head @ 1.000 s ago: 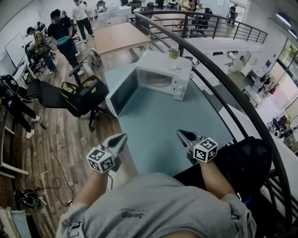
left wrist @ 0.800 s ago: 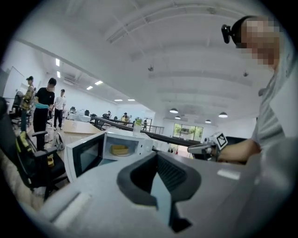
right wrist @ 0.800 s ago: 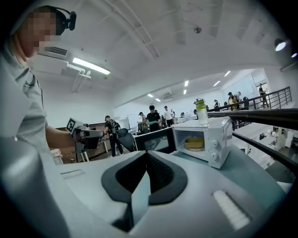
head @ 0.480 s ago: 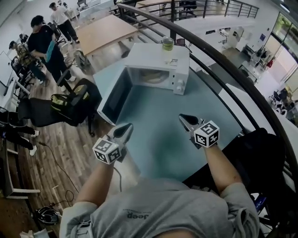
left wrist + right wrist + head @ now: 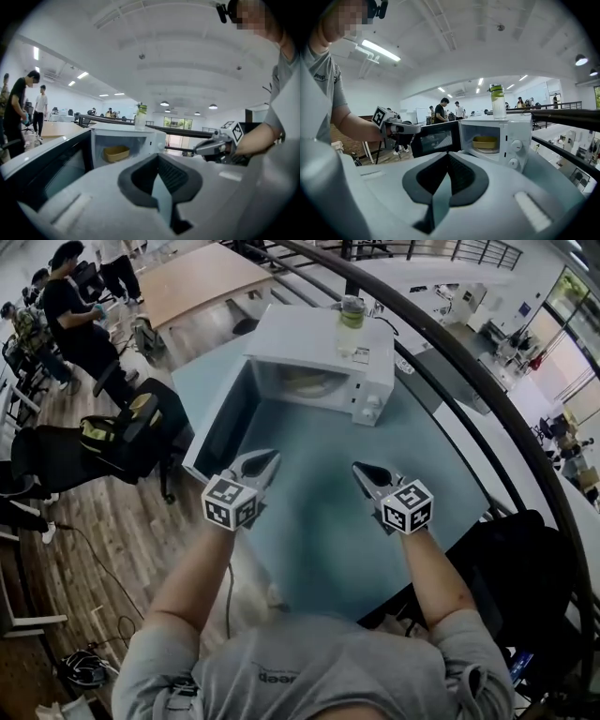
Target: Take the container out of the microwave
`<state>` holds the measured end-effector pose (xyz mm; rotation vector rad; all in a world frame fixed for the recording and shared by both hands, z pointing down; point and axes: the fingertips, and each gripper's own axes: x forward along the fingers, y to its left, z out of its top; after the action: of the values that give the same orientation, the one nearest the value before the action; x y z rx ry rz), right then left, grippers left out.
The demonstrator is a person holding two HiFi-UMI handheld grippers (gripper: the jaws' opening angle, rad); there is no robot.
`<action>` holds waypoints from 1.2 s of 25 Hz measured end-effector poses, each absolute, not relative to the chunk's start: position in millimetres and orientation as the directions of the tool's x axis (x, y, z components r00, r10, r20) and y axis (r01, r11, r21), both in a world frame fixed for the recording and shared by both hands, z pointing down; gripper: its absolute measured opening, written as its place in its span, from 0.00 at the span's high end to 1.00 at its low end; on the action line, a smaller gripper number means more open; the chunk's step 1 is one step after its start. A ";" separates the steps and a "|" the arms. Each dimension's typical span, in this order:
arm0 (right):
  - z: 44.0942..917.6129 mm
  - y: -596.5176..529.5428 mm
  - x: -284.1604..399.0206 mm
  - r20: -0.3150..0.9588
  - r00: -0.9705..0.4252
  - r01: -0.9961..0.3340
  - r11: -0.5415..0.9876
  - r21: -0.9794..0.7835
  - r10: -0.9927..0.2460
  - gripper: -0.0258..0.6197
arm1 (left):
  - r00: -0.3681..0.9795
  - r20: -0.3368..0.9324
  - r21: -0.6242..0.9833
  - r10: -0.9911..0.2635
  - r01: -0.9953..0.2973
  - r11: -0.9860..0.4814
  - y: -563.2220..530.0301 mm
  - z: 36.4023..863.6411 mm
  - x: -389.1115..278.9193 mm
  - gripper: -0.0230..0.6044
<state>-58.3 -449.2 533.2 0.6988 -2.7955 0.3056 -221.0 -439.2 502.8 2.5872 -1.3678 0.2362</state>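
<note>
A white microwave (image 5: 323,345) stands at the far end of the teal table (image 5: 337,521), its door (image 5: 214,427) swung open to the left. Inside, a shallow yellow container (image 5: 305,382) rests on the turntable; it also shows in the left gripper view (image 5: 116,153) and the right gripper view (image 5: 485,142). My left gripper (image 5: 263,463) hovers over the table in front of the open door, jaws together and empty. My right gripper (image 5: 365,473) hovers beside it, short of the microwave's front, also shut and empty.
A bottle with a green cap (image 5: 352,313) stands on top of the microwave. A dark curved railing (image 5: 469,381) runs along the table's right side. Chairs and a bag (image 5: 122,432) sit left of the table, with people standing beyond.
Both grippers have moved forward over the table toward the microwave and drawn closer together. The microwave door stays open and the container has not moved.
</note>
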 end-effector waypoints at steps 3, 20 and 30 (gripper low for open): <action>541.3 -468.4 -62.9 0.285 -0.857 -0.480 0.867 -0.135 -0.430 0.95 | 0.545 0.248 0.079 -0.801 -0.835 -0.544 -468.6 510.9 -223.0 0.93; 599.1 -540.9 -72.5 0.290 -0.863 -0.471 0.865 -0.171 -0.413 0.95 | 0.500 0.361 -0.032 -0.787 -0.837 -0.547 -616.7 571.8 -217.6 0.92; 629.0 -567.0 -85.8 0.279 -0.884 -0.438 0.871 -0.220 -0.375 0.95 | 0.439 0.481 -0.172 -0.759 -0.802 -0.572 -687.6 621.8 -222.1 0.79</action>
<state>-85.8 -567.0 629.0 0.6204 -2.8161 0.4090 -222.1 -687.6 621.8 2.5944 -1.4106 0.8017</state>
